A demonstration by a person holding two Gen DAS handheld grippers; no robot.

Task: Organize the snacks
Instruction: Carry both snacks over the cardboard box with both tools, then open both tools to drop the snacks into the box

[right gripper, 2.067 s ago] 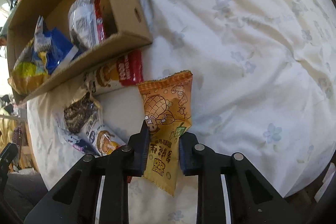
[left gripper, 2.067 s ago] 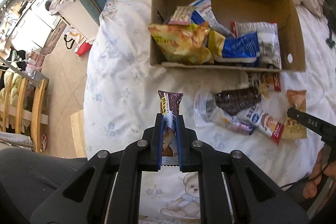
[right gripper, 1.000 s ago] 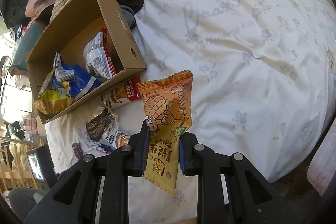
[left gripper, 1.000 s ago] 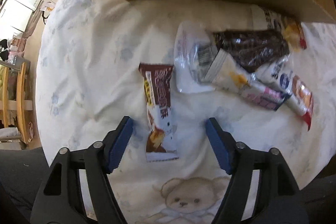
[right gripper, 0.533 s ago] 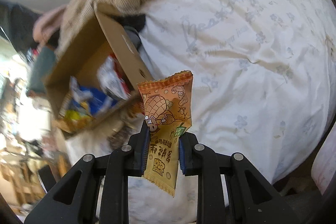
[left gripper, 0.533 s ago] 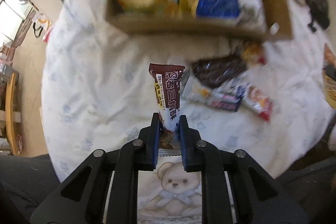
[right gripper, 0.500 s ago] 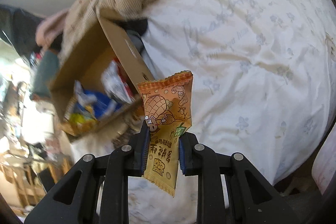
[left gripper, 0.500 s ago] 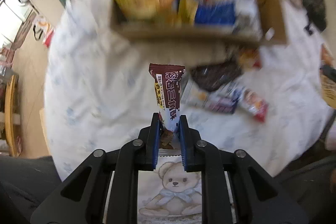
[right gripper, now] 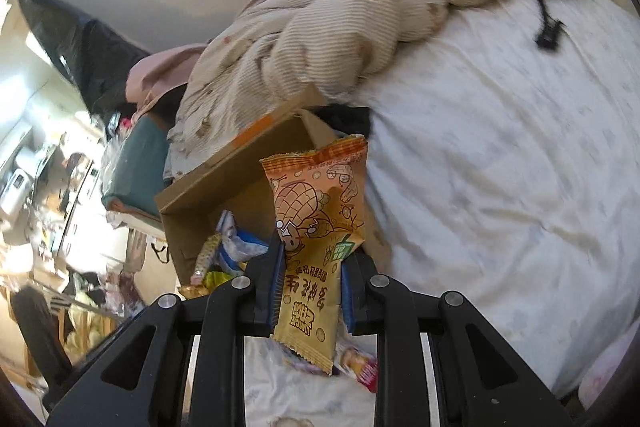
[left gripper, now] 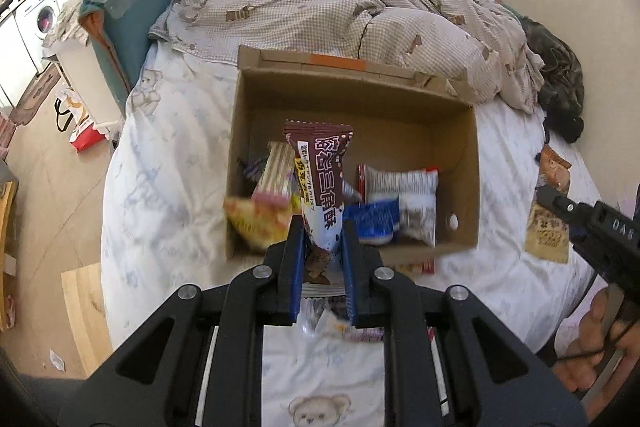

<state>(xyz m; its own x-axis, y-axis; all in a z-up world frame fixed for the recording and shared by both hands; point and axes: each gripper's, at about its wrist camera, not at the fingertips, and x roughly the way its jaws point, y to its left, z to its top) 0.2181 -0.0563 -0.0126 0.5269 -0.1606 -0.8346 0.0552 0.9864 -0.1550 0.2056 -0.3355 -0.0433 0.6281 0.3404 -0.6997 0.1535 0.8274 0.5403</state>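
Note:
My left gripper [left gripper: 320, 239] is shut on a brown and white snack bar [left gripper: 322, 183], held upright in the air in front of the open cardboard box [left gripper: 466, 163] on the bed. Several snack packs [left gripper: 396, 203] lie inside the box. My right gripper [right gripper: 310, 263] is shut on an orange peanut packet [right gripper: 320, 223], raised near the box [right gripper: 208, 195]. The left wrist view also catches the right gripper [left gripper: 560, 205] with that peanut packet [left gripper: 550, 235] at the far right. Loose snacks [left gripper: 340, 327] on the sheet are mostly hidden behind my left fingers.
A rumpled checked quilt [left gripper: 340, 11] lies behind the box. A dark garment [left gripper: 560, 79] sits at the bed's far right. The white sheet [right gripper: 500, 167] spreads to the right of the box. A teal cushion [left gripper: 128, 15] and wooden floor [left gripper: 44, 167] lie left of the bed.
My left gripper closed on the snack bar that lay on the sheet and lifted it up toward the box. The right gripper rose and tilted up with the peanut packet still held.

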